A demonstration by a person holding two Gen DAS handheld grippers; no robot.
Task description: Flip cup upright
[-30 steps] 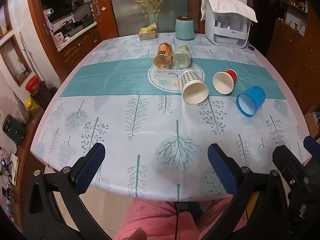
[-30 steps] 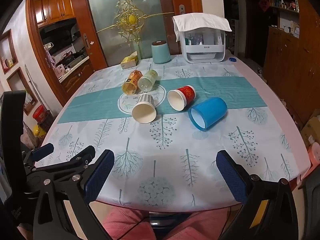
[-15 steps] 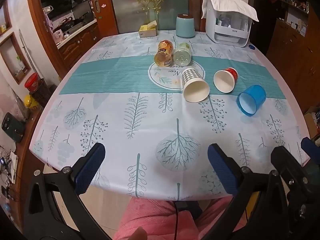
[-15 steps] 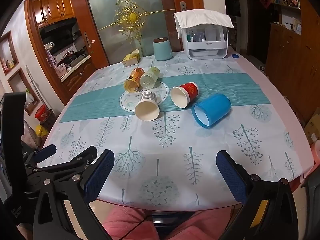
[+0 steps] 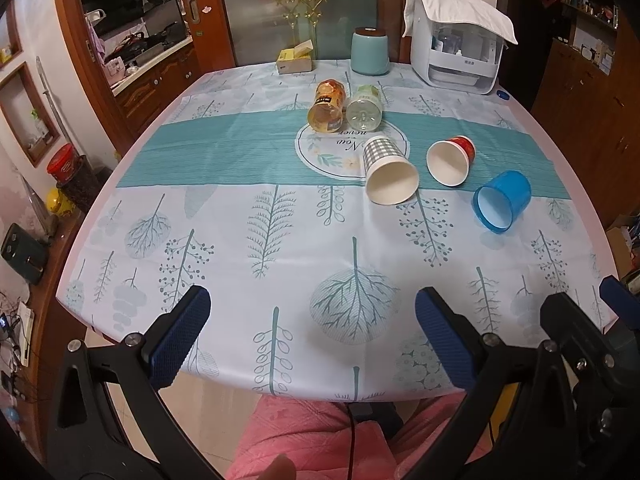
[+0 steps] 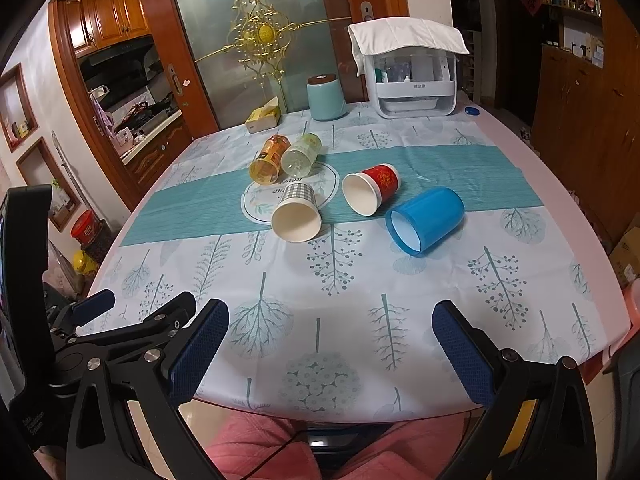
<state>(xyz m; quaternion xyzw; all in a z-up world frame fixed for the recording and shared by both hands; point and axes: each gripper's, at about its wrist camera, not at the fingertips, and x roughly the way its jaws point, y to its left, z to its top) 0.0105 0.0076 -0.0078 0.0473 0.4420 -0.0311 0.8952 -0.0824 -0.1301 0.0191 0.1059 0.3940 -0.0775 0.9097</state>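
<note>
Left view: left gripper (image 5: 308,334) wide open, empty, over the tablecloth's (image 5: 224,240) near edge. Checked cup (image 5: 388,172), red cup (image 5: 452,160) and blue cup (image 5: 502,201) lie sideways mid-table. Kitchen doorway (image 5: 136,40) beyond.

Right view: right gripper (image 6: 330,348) wide open, empty; glass door (image 6: 256,40) behind.

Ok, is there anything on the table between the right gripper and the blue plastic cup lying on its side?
Nothing visible: only bare patterned tablecloth lies between the open right gripper and the blue plastic cup.
</note>
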